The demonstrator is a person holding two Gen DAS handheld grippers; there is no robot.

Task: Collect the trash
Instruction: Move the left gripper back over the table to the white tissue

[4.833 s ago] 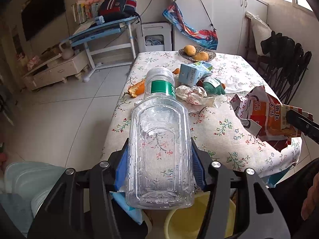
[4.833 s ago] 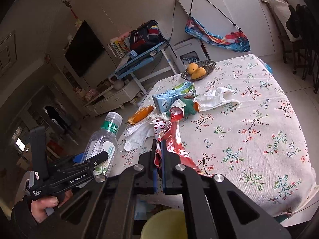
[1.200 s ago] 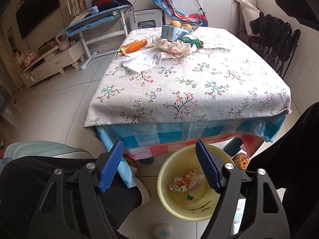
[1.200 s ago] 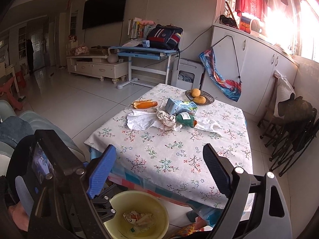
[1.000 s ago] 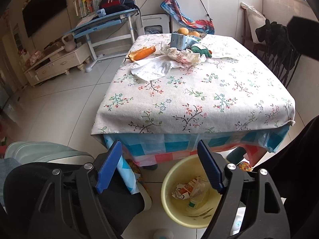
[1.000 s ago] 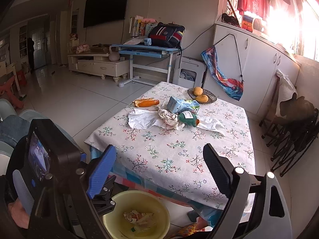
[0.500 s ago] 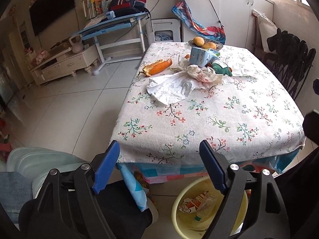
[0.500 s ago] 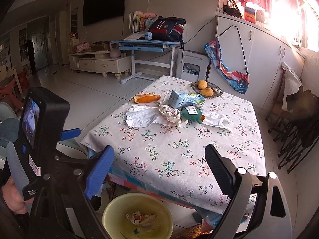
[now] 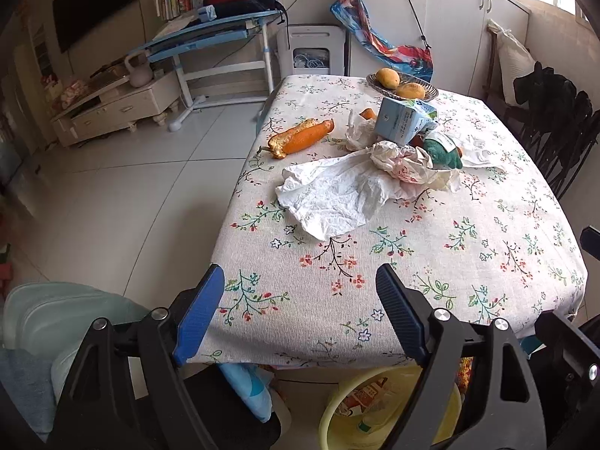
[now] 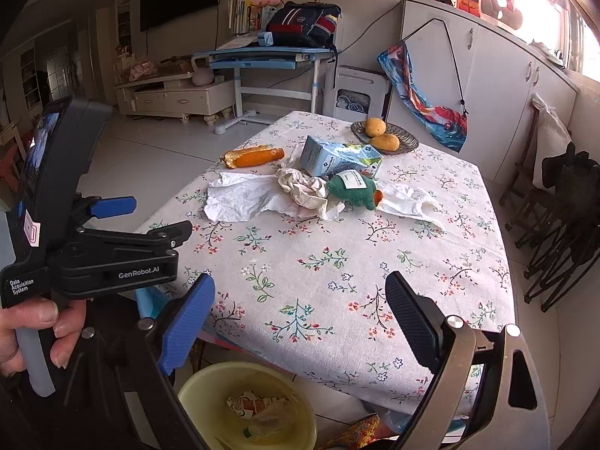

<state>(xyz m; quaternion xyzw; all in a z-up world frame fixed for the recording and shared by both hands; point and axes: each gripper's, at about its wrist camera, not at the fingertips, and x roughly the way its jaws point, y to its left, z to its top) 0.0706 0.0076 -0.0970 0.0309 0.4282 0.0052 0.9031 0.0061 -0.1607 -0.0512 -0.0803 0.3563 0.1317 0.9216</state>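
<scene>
While both tongs — left (image 9: 300,288) and right (image 10: 300,300) — gape empty, crumpled paper (image 9: 337,195) lies on the table (image 9: 487,262).

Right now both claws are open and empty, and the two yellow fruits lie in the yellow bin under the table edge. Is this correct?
Not quite. Both claws, left claw and right claw, are open and empty, but the yellow fruits lie in the dish on the table; the yellow bin holds wrappers. The right wrist view shows this.

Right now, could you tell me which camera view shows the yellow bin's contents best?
The right wrist view: the yellow bin shows its open mouth, with torn packaging lying inside. In the left wrist view the yellow bin sits half hidden under the table edge and behind the open left gripper.
</scene>
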